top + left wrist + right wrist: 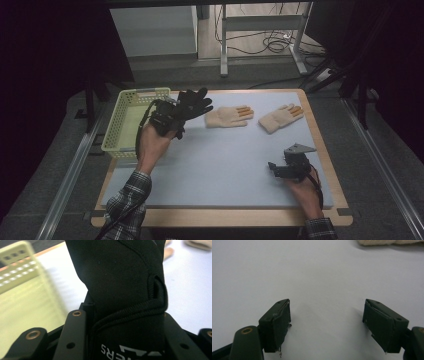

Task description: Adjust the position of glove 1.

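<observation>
While both hands work at the table, each item stands as follows.

Left gripper (176,116): held up over the table's far-left part, just beside the basket, by the person's left hand (152,140); its jaws are clamped on the cuff end of a black glove (195,103).

Black glove: pinched at the cuff between the two black jaws, as the left gripper view shows (117,290); its fingers spread out toward the far right in the high view, reaching near the closer tan glove. White lettering shows on the cuff, too cut off to read.

Basket (114,130): pale yellow-green plastic with slotted walls, sitting at the table's left edge; it appears blurred in the left gripper view (27,272), to the left of the held glove.

Right gripper (276,167): low over the table's near-right part, held by the person's right hand (305,187); its jaws stand wide apart with nothing between them, bare table surface showing in the gap (327,317). A grey three-cornered plate sits on top.

Tan gloves: two lie flat on the far part of the table, well apart from the right gripper. One (229,116) is near the middle, the other (280,118) to its right; both have orange fingertips.

Table (225,165): pale grey-blue mat on a wooden top.

Sleeves: plaid, on both forearms at the near edge.
</observation>
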Demonstrator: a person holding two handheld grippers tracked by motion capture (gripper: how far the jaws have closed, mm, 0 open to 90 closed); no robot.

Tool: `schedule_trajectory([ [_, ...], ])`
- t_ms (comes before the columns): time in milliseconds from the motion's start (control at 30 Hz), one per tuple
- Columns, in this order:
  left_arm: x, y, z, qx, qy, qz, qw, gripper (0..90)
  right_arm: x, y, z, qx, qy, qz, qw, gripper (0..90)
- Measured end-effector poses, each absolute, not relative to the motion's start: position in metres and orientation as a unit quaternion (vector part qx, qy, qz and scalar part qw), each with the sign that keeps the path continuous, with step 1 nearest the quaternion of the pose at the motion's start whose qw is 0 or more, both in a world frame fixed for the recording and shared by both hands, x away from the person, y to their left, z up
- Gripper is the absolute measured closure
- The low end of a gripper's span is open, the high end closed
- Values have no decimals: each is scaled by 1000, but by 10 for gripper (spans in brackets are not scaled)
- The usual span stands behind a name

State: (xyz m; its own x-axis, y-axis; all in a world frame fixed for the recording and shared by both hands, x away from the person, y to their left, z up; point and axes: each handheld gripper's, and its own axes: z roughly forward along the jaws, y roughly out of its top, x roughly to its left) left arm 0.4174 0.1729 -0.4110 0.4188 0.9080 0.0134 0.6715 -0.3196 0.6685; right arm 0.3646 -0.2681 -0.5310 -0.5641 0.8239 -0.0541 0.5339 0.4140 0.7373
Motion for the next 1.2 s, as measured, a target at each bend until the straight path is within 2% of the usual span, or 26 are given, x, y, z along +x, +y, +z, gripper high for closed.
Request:
schedule_trajectory([
  [233,424,213,-412,764,538,220,280,633,365,-268,-531,417,814,346,211,220],
  [800,435,300,-439,704,619,213,276,625,364,-268,-531,417,813,346,212,216],
  [1200,450,325,-464,687,651,193,257,610,364,-268,-531,417,813,345,212,214],
])
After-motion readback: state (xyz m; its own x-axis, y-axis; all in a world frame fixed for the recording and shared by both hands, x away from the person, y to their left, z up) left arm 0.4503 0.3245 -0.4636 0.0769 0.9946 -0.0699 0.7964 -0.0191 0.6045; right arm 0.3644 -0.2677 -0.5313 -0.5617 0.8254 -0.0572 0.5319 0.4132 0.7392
